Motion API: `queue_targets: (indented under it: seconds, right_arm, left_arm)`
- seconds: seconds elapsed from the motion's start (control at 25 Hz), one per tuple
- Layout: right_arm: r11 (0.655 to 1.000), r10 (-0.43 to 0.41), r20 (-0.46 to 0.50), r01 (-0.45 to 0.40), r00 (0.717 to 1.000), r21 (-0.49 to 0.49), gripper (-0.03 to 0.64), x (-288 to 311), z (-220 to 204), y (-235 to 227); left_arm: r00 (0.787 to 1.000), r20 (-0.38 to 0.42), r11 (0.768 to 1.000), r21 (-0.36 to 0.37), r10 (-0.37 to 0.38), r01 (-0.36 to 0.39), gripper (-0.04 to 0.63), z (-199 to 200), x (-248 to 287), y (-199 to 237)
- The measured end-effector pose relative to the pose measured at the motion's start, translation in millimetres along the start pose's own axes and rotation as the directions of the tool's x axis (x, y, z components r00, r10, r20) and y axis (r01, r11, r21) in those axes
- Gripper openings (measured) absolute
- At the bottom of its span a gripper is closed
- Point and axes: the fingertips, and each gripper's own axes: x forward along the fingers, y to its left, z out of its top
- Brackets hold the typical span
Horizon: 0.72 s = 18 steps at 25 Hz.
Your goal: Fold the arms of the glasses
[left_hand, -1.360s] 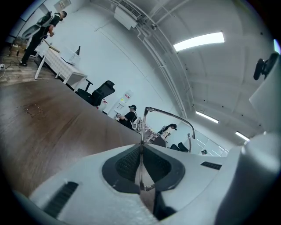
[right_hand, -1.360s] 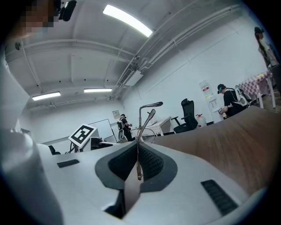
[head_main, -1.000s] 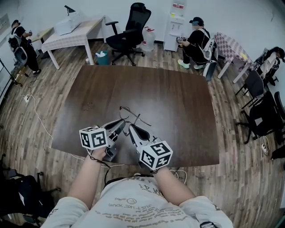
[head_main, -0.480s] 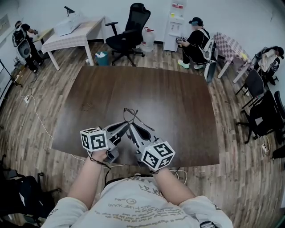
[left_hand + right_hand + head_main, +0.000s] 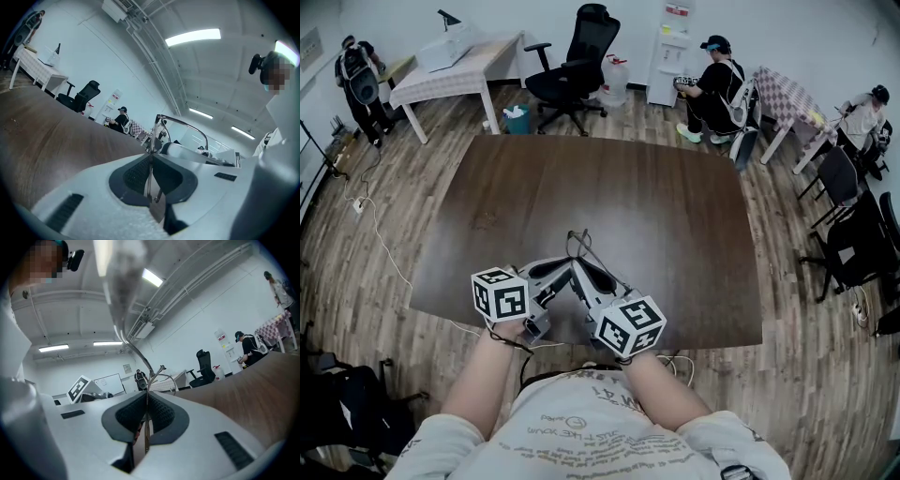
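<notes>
Thin dark wire-framed glasses [image 5: 584, 246] hang just above the dark brown table [image 5: 609, 183], near its front edge. In the head view both grippers meet at them. The left gripper [image 5: 566, 267] comes in from the left, the right gripper [image 5: 579, 272] from the right, and their tips almost touch. In the left gripper view the jaws [image 5: 151, 157] are shut on a thin metal part of the glasses [image 5: 182, 123], whose frame curves up ahead. The right gripper [image 5: 146, 398] is likewise shut on a thin wire of the glasses [image 5: 137, 351], which rise and blur close to the camera.
Beyond the table stand a black office chair [image 5: 574, 67], a white table [image 5: 455, 67] at the back left and a checkered table [image 5: 787, 94] at the right. Several people sit or stand along the walls. A cable [image 5: 380, 248] trails on the wooden floor at the left.
The left gripper has moved right, toward the right gripper, so their tips now nearly meet. The glasses have shifted a little right and look more bunched together. The right gripper has kept still.
</notes>
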Motion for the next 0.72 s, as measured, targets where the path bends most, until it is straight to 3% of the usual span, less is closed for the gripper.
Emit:
queue_targets:
  seconds: [0.24,0.44,0.56,0.72]
  right_arm:
    - [1.000,-0.012,0.016,0.013,1.000,-0.027,0.021,-1,0,3]
    - [0.997,-0.008,0.047,0.012,0.999,-0.075,0.024,-4,4,10]
    - [0.996,0.021,0.048,-0.017,0.999,-0.089,0.139,-6,4,15]
    - [0.995,0.022,0.045,-0.017,0.999,-0.097,0.149,-11,4,12]
  left_arm:
    - [1.000,0.006,1.000,0.001,0.002,-0.002,0.032,-1,-3,-1]
    - [0.999,0.048,0.998,-0.055,-0.008,0.011,0.032,4,-4,-4]
    - [0.997,0.071,0.998,-0.068,0.015,-0.010,0.032,6,-6,0]
    - [0.994,0.089,0.997,-0.065,0.058,-0.052,0.032,10,-13,8]
